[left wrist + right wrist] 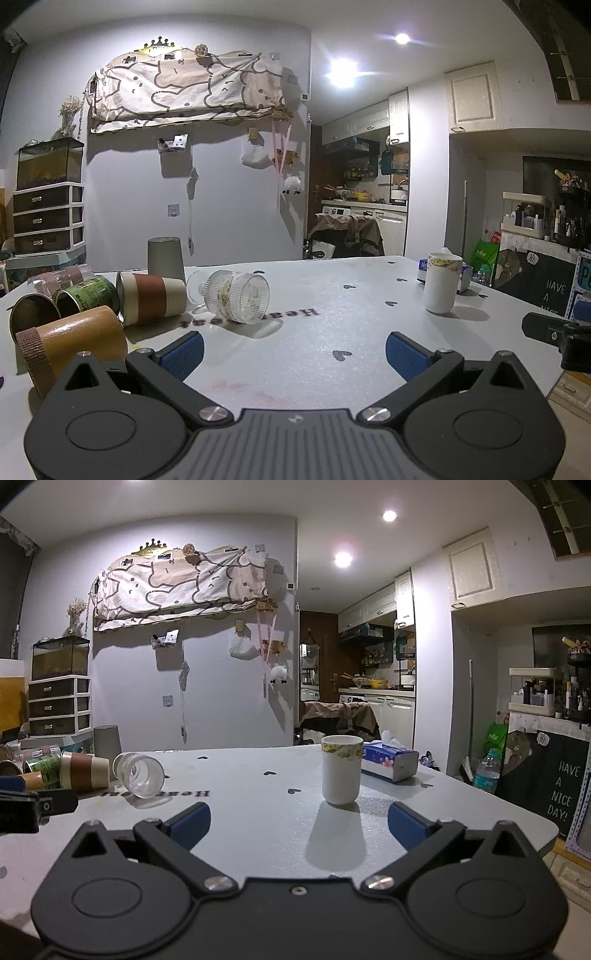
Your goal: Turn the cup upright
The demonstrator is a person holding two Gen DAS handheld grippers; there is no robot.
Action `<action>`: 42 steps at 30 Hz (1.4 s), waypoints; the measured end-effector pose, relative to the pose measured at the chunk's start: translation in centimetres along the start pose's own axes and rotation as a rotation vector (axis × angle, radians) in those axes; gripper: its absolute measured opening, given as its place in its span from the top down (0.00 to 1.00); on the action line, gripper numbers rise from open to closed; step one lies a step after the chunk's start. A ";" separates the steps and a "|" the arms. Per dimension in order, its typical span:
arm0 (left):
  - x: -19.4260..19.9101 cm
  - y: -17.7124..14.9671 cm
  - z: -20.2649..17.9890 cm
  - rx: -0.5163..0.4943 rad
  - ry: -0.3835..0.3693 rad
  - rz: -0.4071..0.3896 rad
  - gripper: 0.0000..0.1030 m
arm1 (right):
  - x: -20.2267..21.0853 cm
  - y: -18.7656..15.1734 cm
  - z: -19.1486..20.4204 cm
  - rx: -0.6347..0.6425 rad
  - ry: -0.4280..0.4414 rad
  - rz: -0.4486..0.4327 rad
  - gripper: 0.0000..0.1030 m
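A clear ribbed glass cup (236,295) lies on its side on the grey table (332,332), ahead of my left gripper (293,356), which is open and empty. The glass also shows in the right wrist view (140,775) at the left. A white cup with a floral rim (340,770) stands upright just ahead of my right gripper (299,825), which is open and empty. The white cup shows in the left wrist view (441,282) at the right.
Several cups lie tipped at the table's left: a brown-banded one (151,297), a green one (88,295), a wooden one (70,347). A grey cup (166,258) stands upside down behind them. A blue tissue box (389,762) sits at the back right.
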State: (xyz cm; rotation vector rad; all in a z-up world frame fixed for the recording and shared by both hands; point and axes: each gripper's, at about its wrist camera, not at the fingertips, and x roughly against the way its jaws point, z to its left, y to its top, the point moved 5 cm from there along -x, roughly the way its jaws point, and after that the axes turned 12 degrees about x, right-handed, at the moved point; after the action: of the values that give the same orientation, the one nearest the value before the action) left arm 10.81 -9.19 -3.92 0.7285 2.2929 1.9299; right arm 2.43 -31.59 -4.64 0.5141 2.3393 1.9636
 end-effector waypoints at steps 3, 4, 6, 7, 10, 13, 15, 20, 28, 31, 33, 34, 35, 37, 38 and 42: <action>0.0 0.0 0.0 0.000 -0.001 0.000 0.00 | -0.2 0.1 0.2 0.003 0.000 -0.001 0.00; 0.0 0.0 0.0 0.000 0.000 0.000 0.00 | -0.3 0.2 0.2 0.004 0.001 -0.001 0.00; 0.0 0.0 0.0 0.000 0.000 0.000 0.00 | -0.2 0.2 0.3 0.004 0.002 -0.001 0.00; 0.0 0.0 0.0 0.000 0.000 0.000 0.00 | -0.2 0.2 0.3 0.004 0.002 -0.001 0.00; 0.0 0.0 0.0 -0.001 -0.001 -0.001 0.00 | -0.2 0.3 0.4 0.006 0.002 -0.004 0.00; 0.0 0.0 0.0 -0.001 0.000 0.000 0.00 | -0.2 0.2 0.4 0.006 0.001 -0.004 0.00; 0.0 0.0 0.0 -0.001 0.000 0.000 0.00 | -0.1 0.2 0.4 0.007 0.000 -0.003 0.00; 0.0 0.0 0.0 0.000 0.000 0.000 0.00 | -0.1 0.3 0.5 0.006 0.001 -0.003 0.00; 0.0 0.0 0.0 -0.001 0.000 0.000 0.00 | -0.1 0.3 0.5 0.006 0.001 -0.004 0.00; 0.0 0.0 0.0 -0.001 0.000 0.002 0.00 | -0.1 0.3 0.5 0.006 0.001 -0.003 0.00; 0.0 0.1 0.1 -0.001 0.000 0.000 0.00 | -0.1 0.3 0.5 0.007 0.001 -0.002 0.00; 0.0 0.1 0.1 -0.001 0.000 0.000 0.00 | -0.1 0.3 0.5 0.007 0.001 -0.002 0.00; 0.0 0.1 0.1 -0.001 0.000 0.000 0.00 | -0.1 0.3 0.5 0.007 0.001 -0.003 0.00; 0.0 0.1 0.0 -0.002 0.000 0.000 0.00 | -0.1 0.3 0.5 0.007 0.001 -0.003 0.00; 0.0 0.1 0.1 -0.002 0.001 0.000 0.00 | -0.1 0.3 0.5 0.006 0.001 -0.003 0.00; 0.0 0.1 0.1 -0.002 0.001 0.000 0.00 | -0.1 0.3 0.5 0.007 0.001 -0.003 0.00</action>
State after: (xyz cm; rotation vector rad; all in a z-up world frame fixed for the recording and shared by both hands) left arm 10.81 -9.12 -3.86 0.7275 2.2917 1.9322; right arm 2.69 -31.12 -4.44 0.5094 2.3465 1.9561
